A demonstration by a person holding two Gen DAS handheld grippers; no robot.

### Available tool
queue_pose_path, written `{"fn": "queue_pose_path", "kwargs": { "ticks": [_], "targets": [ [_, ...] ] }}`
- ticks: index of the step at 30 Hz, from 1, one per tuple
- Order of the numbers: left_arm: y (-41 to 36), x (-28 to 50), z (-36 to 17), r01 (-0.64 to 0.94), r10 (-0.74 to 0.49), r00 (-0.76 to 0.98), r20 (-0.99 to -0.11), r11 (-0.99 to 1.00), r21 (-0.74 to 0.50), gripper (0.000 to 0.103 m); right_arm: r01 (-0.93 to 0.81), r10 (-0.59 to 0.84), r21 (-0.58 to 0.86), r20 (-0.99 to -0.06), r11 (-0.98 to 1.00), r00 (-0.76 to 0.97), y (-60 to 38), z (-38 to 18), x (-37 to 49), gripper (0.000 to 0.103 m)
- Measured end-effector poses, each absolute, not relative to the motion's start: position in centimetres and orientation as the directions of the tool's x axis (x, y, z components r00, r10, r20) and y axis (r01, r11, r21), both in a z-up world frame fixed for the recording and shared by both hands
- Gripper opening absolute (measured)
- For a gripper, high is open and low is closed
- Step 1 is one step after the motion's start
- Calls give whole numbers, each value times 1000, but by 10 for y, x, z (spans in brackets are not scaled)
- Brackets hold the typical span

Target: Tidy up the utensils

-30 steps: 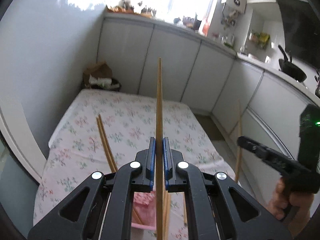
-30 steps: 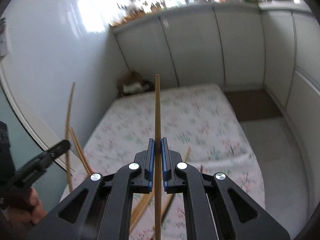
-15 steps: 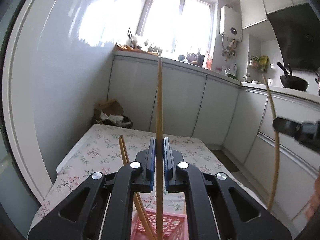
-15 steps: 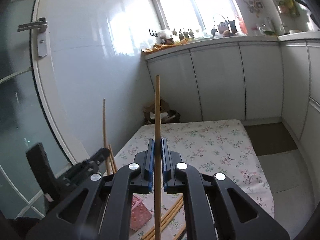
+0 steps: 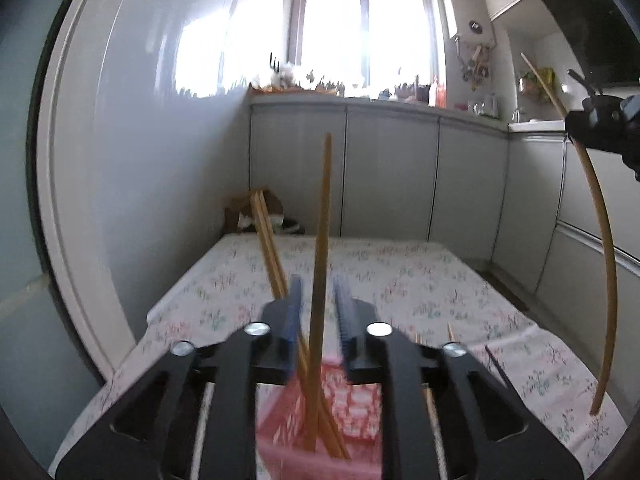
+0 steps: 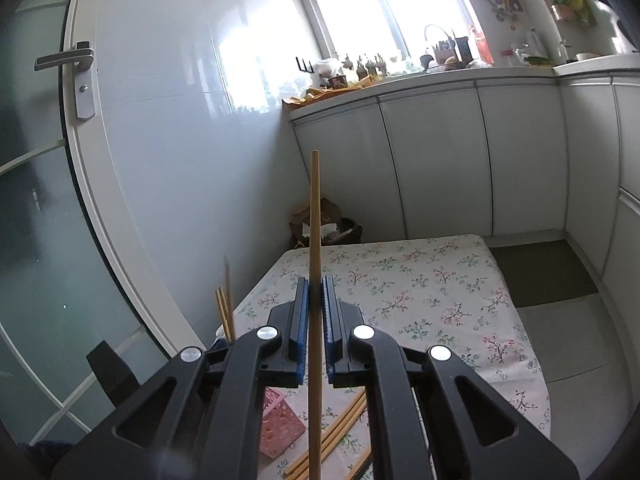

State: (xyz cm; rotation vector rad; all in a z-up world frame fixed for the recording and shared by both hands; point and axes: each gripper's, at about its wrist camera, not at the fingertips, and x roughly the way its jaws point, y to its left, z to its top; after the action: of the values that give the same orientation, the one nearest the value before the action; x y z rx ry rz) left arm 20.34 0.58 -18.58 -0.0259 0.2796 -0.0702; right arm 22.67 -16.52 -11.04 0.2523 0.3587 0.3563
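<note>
My left gripper hovers over a pink slotted basket. Its jaws are opening, and a wooden chopstick stands loose between them with its lower end in the basket. Two more chopsticks lean left in the same basket. My right gripper is shut on another chopstick, held upright. In the left wrist view that gripper shows at the upper right with its chopstick. The right wrist view has the basket at the lower left.
Several loose chopsticks lie on the floral tablecloth near the basket. White cupboards line the back and right. A glass door is on the left, and a paper bag with rubbish sits behind the table.
My left gripper has sunk toward the pink basket and its jaws have parted from the chopstick, which now stands in the basket. My right gripper keeps its chopstick and has tilted up.
</note>
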Motion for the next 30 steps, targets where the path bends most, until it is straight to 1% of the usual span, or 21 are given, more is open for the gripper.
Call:
{"fn": "queue_pose_path", "kwargs": {
  "ticks": [2,6,7,8,9,10,12,15,16,19,21,23,28,30],
  "targets": [
    [10,198,-183,65,-82,948,-307,996,-67,31,-293,383,305,-295,906,875,-166,-111,227,7],
    [27,190,-156,58,-114,928,-354,984,-166,31,-291,380,302,-298,908,876,-162,-112,226,7],
    [32,188,-147,55,-120,924,-364,982,-183,35,-290,379,300,-298,909,876,-161,-113,225,7],
    [40,187,-135,47,-125,917,-380,977,-206,49,-288,376,297,-300,910,877,-158,-114,226,7],
    [50,188,-122,31,-125,907,-401,972,-233,59,-289,377,299,-302,909,876,-156,-115,227,7],
    [55,190,-114,18,-124,898,-422,969,-246,71,-289,382,309,-304,906,872,-154,-116,229,7],
    [69,193,-98,-7,-118,877,-465,966,-259,71,-285,387,330,-307,900,869,-147,-119,235,7],
    [81,206,-87,-26,-103,814,-572,977,-212,71,-289,396,348,-292,892,871,-129,-116,246,7],
    [88,211,-89,-46,-101,790,-605,974,-223,71,-291,398,350,-287,890,871,-123,-115,248,7],
    [102,219,-97,-83,-129,751,-648,955,-286,71,-295,382,327,-246,898,891,-98,-112,254,7],
    [108,223,-102,-94,-136,734,-666,950,-298,71,-293,371,311,-228,904,900,-84,-111,258,7],
    [112,226,-105,-99,-124,730,-672,954,-284,71,-291,360,289,-220,912,907,-71,-114,264,7],
    [122,231,-111,-111,-147,708,-691,942,-315,71,-284,343,246,-243,927,907,-53,-128,274,7],
    [121,229,-109,-99,-144,709,-690,949,-299,71,-281,340,238,-266,930,902,-49,-136,277,7]
  ]
}}
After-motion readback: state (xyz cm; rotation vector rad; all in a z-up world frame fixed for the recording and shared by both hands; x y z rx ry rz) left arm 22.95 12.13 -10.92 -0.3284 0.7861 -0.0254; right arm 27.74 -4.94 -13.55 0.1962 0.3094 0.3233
